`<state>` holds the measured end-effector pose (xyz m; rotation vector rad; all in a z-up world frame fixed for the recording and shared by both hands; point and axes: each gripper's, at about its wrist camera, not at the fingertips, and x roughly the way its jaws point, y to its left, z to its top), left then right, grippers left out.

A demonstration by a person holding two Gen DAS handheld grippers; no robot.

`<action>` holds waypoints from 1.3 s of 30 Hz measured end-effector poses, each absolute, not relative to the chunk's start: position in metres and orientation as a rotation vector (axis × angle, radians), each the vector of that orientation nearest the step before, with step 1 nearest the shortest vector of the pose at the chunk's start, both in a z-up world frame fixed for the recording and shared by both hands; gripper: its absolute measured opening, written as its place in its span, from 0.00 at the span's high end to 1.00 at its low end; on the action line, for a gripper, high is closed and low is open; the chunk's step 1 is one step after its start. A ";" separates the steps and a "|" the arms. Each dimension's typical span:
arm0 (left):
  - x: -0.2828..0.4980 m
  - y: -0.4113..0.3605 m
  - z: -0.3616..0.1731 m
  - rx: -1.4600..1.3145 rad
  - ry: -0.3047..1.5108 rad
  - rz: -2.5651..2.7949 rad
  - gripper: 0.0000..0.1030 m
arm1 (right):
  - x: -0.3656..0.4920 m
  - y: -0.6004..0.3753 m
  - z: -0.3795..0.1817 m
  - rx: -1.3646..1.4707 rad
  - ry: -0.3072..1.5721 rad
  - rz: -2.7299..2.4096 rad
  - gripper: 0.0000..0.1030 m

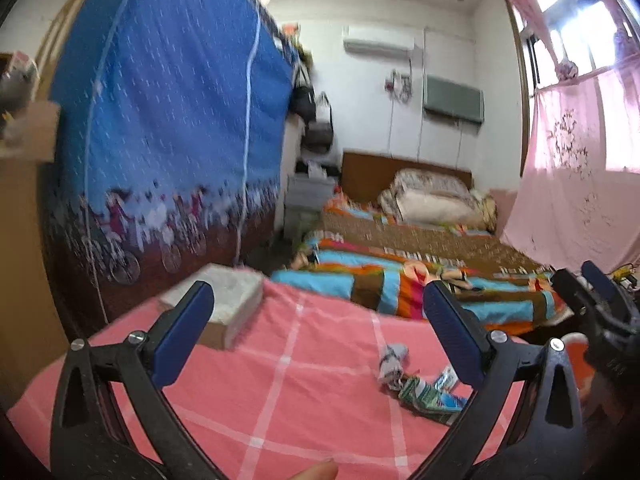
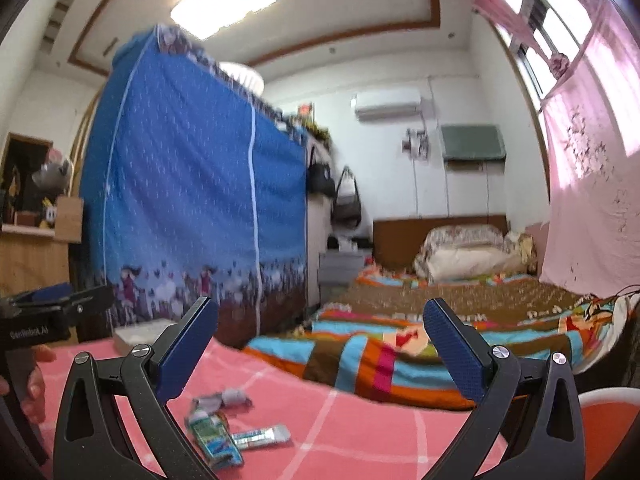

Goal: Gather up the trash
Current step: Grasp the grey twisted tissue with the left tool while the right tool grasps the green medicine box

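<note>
Trash lies on a pink checked cloth (image 1: 288,392): a crumpled grey-white wrapper (image 1: 392,364), a green wrapper (image 1: 420,396) and a silver-blue wrapper (image 2: 260,436). In the right wrist view the grey wrapper (image 2: 224,398) and the green wrapper (image 2: 212,438) lie low left of centre. My left gripper (image 1: 318,304) is open and empty above the cloth, with the trash by its right finger. My right gripper (image 2: 320,320) is open and empty, with the trash by its left finger. The right gripper also shows at the right edge of the left wrist view (image 1: 596,292).
A tissue box (image 1: 224,300) sits at the far left of the cloth. A bed with a striped quilt (image 1: 420,280) lies beyond. A blue fabric wardrobe (image 1: 172,120) stands left. A pink curtain (image 1: 576,176) hangs right. A red-and-white bin rim (image 2: 612,412) shows low right.
</note>
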<state>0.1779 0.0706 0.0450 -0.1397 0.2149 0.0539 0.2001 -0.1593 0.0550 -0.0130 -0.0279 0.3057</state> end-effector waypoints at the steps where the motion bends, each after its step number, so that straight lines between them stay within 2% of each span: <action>1: 0.183 0.071 0.043 -0.148 0.240 0.049 0.00 | 0.205 -0.157 0.053 -0.020 -0.001 0.306 0.00; 4: 0.202 0.068 0.034 -0.156 0.334 0.028 0.01 | 0.219 -0.153 0.049 -0.031 0.086 0.311 0.00; 7: 0.220 0.062 0.022 -0.161 0.430 -0.007 0.11 | 0.233 -0.152 0.042 -0.027 0.181 0.315 0.00; 9: 0.229 0.057 0.015 -0.172 0.486 -0.042 0.23 | 0.243 -0.150 0.037 -0.029 0.260 0.330 0.10; 15: 0.248 0.034 -0.001 -0.145 0.630 -0.147 0.46 | 0.263 -0.140 0.020 -0.053 0.449 0.360 0.30; 20: 0.258 0.024 -0.008 -0.143 0.699 -0.201 0.55 | 0.271 -0.137 0.011 -0.054 0.530 0.375 0.43; 22: 0.262 0.022 -0.012 -0.137 0.736 -0.198 0.64 | 0.273 -0.136 0.010 -0.054 0.544 0.383 0.47; 24: 0.266 0.023 -0.017 -0.147 0.773 -0.205 0.80 | 0.276 -0.134 0.009 -0.057 0.565 0.392 0.50; 26: 0.266 0.025 -0.018 -0.165 0.786 -0.217 0.88 | 0.279 -0.132 0.006 -0.061 0.592 0.403 0.51; 30: 0.262 0.026 -0.016 -0.171 0.779 -0.215 0.94 | 0.286 -0.129 0.000 -0.061 0.656 0.438 0.56; 39: 0.239 0.038 -0.021 -0.228 0.811 -0.178 0.95 | 0.286 -0.117 -0.008 -0.079 0.729 0.524 0.56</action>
